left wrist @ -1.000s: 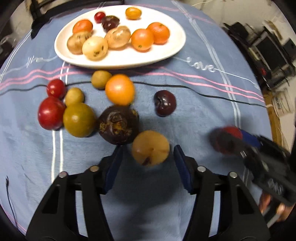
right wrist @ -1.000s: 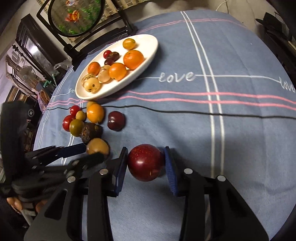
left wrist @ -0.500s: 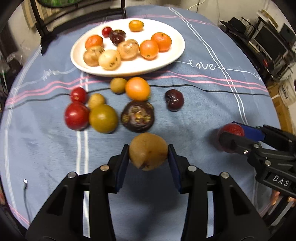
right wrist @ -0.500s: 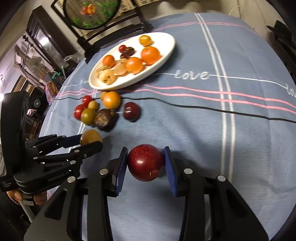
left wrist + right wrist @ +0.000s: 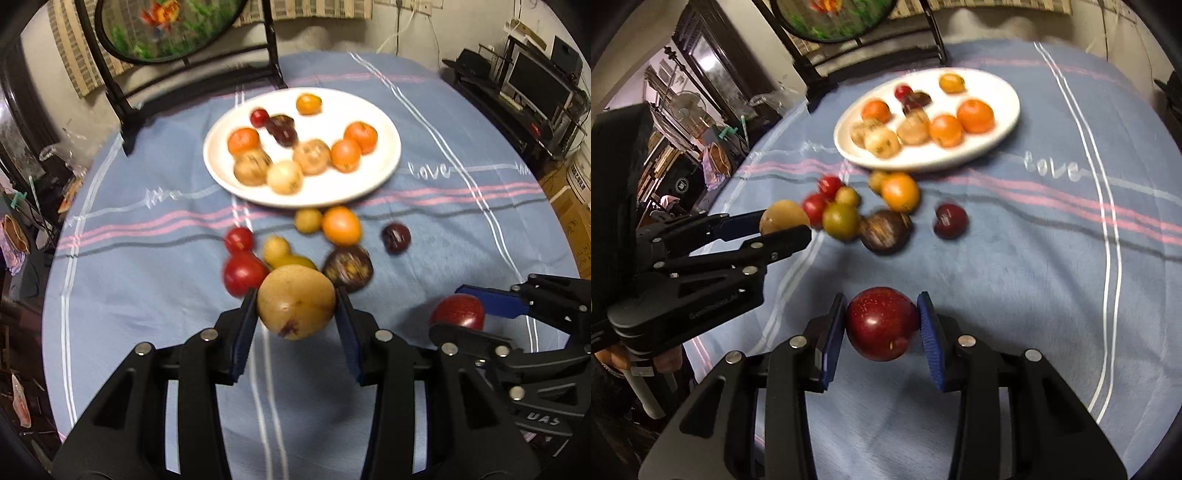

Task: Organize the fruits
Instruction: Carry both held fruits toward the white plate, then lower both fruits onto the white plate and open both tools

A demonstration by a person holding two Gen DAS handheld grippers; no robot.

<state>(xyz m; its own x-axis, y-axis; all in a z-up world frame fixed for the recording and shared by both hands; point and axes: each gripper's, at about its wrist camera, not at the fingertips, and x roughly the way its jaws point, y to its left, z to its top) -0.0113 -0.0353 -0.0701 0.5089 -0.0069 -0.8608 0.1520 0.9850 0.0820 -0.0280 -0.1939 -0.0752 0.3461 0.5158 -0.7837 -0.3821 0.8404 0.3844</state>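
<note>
A second ago the left tongs (image 5: 296,314) stood wide around the yellow-brown fruit (image 5: 296,301) as it lay on the blue tablecloth (image 5: 147,280). Since then their jaws have closed, and both blue pads now press its sides. The fruit has come up off the cloth, and the white plate (image 5: 373,184) sits lower and more central in the left wrist view than before. The right tongs (image 5: 882,325) have gripped the dark red fruit (image 5: 882,323) throughout; it too hangs higher above the cloth now.

The yellow-brown fruit is nearly round, slightly wider than tall, its long axis running from pad to pad. A small dark blossom mark points down and toward the camera. The red fruit is also close to round, and a pale speck low on its front may be a stem end, though blur makes that uncertain.

Each fruit sits right at the tips of its tongs, pinched at its widest part, with most of its body showing ahead of the pads. In the right wrist view the left tongs (image 5: 783,227) hold their fruit (image 5: 783,219) just beside the loose cluster (image 5: 849,210) on the tabletop. That cluster lies between the tongs and the plate (image 5: 997,147), which carries about 9 fruits.
</note>
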